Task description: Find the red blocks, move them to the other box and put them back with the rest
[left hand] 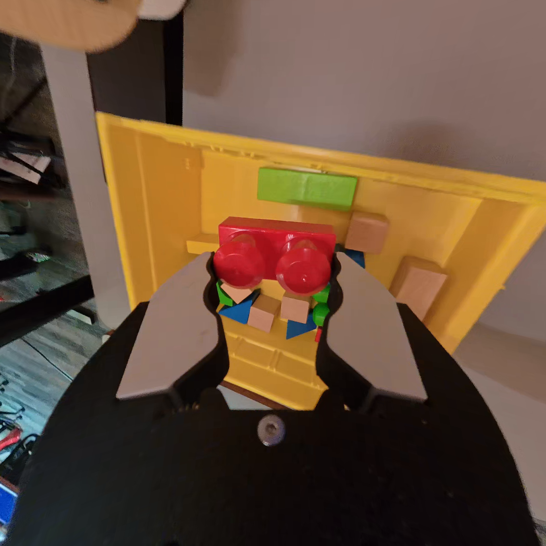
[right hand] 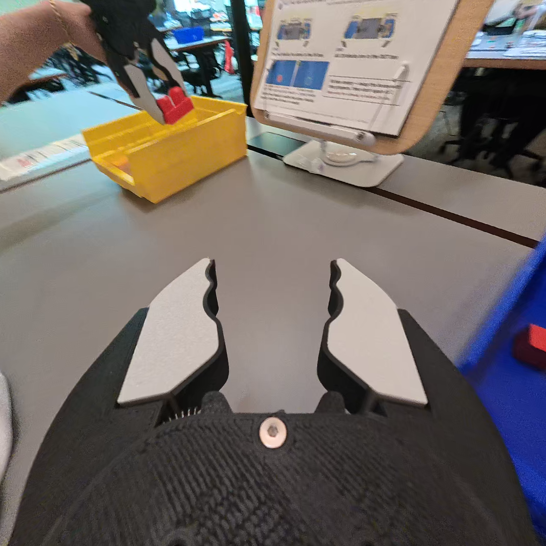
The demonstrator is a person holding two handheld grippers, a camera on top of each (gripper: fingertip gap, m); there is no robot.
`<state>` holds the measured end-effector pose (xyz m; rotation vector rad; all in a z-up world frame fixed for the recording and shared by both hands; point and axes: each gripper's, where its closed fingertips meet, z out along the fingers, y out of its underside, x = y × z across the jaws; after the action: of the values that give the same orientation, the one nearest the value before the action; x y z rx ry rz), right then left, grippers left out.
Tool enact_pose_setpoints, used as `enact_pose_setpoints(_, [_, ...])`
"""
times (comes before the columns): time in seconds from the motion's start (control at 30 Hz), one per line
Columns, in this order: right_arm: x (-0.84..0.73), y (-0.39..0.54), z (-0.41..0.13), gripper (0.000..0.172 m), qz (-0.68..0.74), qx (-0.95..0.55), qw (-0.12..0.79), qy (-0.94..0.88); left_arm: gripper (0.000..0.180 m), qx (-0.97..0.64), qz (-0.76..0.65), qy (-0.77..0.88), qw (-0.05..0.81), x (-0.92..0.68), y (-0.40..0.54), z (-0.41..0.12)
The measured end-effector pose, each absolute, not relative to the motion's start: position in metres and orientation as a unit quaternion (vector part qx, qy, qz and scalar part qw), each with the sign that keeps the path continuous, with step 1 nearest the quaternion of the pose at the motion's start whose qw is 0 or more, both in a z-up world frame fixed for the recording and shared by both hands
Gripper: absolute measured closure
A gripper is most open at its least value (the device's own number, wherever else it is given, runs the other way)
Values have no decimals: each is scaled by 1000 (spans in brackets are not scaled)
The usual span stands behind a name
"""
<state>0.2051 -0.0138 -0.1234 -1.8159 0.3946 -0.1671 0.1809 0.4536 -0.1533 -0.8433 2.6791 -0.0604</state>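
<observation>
Right gripper (right hand: 271, 261): jaws apart, nothing between them, low over the grey table (right hand: 266, 224). Blue box (right hand: 502, 384): close on its right, a red block (right hand: 531, 344) inside. Left gripper (left hand: 273, 255): fingers clamped on a red two-stud block (left hand: 276, 245), held above the yellow box (left hand: 165, 206). Box contents below: green block (left hand: 307, 187), plain wooden blocks (left hand: 366, 232), blue wedges (left hand: 236, 311). Farther off: document stand (right hand: 354, 68) on the table.

Light: bright, even indoor light
Shadows: soft, beside the yellow bin (right hand: 165, 159)
Blur: motion smear at frame edges, background soft
Distortion: wide-angle bending toward the corners
</observation>
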Motion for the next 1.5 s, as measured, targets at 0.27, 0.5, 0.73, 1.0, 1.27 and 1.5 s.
enact_pose_setpoints(0.27, [196, 53, -104, 93, -61, -801, 591, 73, 108, -167, -106, 970, 145, 161, 343, -115])
enact_pose_setpoints(0.5, [148, 116, -101, 89, 201, -790, 578, 12, 109, 46, -202, 967, 146, 143, 212, -108])
enact_pose_setpoints(0.73, [133, 136, -81, 98, 405, -672, 618, 60, 109, 147, -279, 930, 189, 140, 136, -88])
enact_pose_setpoints(1.0, [145, 126, -71, 132, 446, -612, 646, 93, 109, 140, -325, 901, 249, 152, 113, -90])
enact_pose_setpoints(1.27, [211, 83, -71, 133, 319, -707, 606, 177, 101, -10, -376, 860, 346, 172, 127, -78])
enact_pose_setpoints(1.5, [359, -68, -80, 132, -27, -830, 442, 339, 108, -201, -377, 835, 346, 161, 162, -123])
